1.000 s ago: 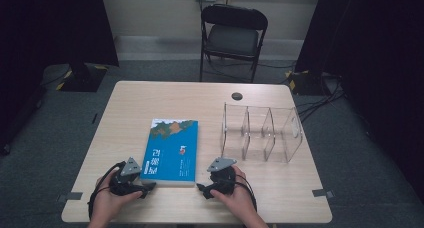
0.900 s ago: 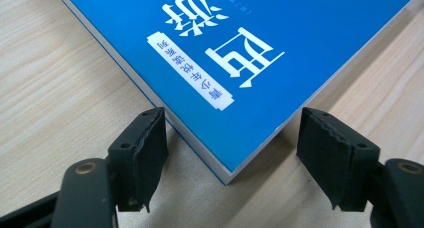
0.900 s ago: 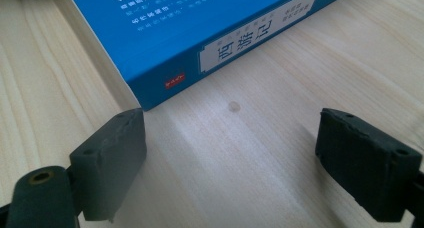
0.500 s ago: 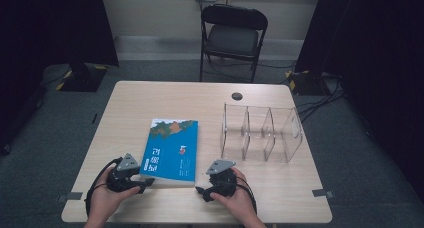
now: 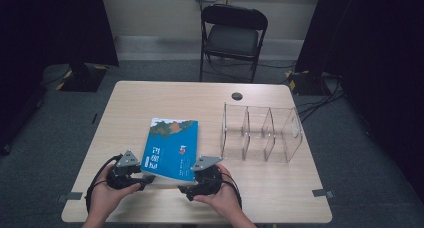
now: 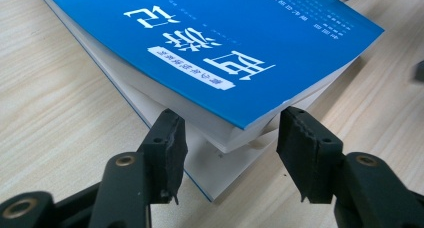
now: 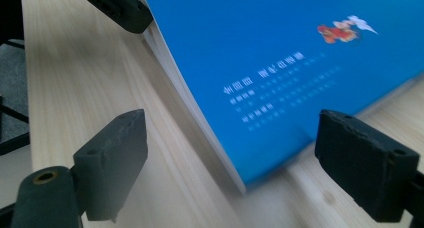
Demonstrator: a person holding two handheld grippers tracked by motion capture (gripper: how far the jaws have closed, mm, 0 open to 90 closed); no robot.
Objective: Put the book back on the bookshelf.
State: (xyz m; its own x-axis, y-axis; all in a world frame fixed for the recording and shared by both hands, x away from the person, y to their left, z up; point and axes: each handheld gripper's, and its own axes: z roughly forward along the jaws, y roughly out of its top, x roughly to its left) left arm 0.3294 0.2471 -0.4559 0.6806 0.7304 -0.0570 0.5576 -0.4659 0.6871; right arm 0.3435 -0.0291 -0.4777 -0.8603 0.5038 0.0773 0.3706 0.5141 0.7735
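Observation:
A blue paperback book [image 5: 172, 148] lies on the wooden table [image 5: 150, 100], near its front edge. My left gripper [image 5: 146, 180] is at the book's near left corner. In the left gripper view the book [image 6: 225, 43] has that corner between the jaws of the open left gripper [image 6: 232, 150], with its front cover and upper pages raised a little off the lowest leaves. My right gripper [image 5: 185, 190] is at the near right corner. In the right gripper view the right gripper [image 7: 230, 158] stands wide open with the book's [image 7: 280, 73] corner between the jaws, which do not touch it.
A clear acrylic organizer [image 5: 262, 133] with three compartments stands to the right of the book. A round black cable hole [image 5: 237, 96] is at the table's far edge. A black folding chair [image 5: 232, 33] stands behind the table. The left gripper's jaw [image 7: 115, 8] appears in the right gripper view.
Both grippers have closed in on the book's near corners; the right one has slid left toward its corner. The book has stayed in place.

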